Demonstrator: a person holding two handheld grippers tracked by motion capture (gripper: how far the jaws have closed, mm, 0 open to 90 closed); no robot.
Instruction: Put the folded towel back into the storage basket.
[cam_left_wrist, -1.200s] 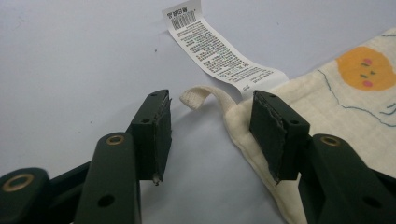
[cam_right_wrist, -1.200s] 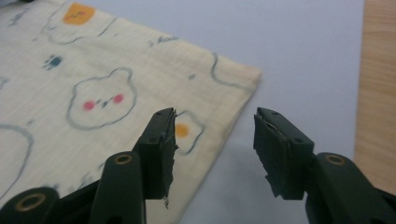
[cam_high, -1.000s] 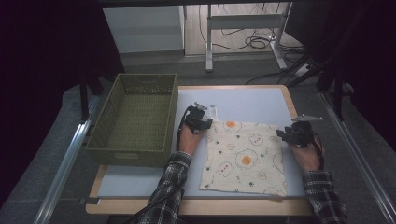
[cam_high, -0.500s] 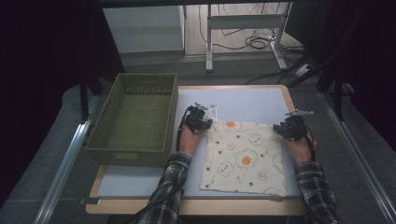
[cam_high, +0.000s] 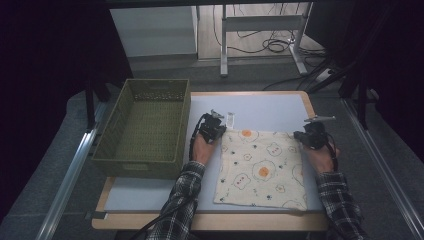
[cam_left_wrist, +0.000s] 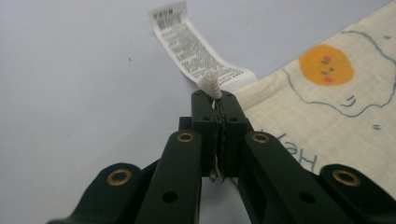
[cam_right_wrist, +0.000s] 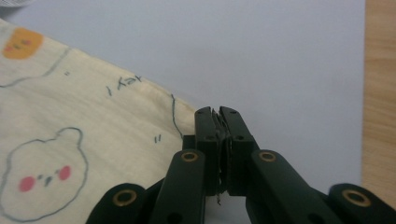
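Cloth (cam_left_wrist: 327, 112), cream with cartoon egg prints: hand-drawn blue lettering at lower right of the left gripper view, reads roughly "Hey", seen upside down and partly cut by the frame edge. Second scrap of the same lettering on the cloth in the right gripper view, upper middle left, also inverted; cannot be made out. White care tag (cam_left_wrist: 191, 44) at the cloth's corner, upper centre: lines of fine black print, too small to read.

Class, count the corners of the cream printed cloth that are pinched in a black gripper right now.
2. The cream printed cloth has its far-left corner in the left gripper and its far-right corner in the right gripper; both near corners lie free.
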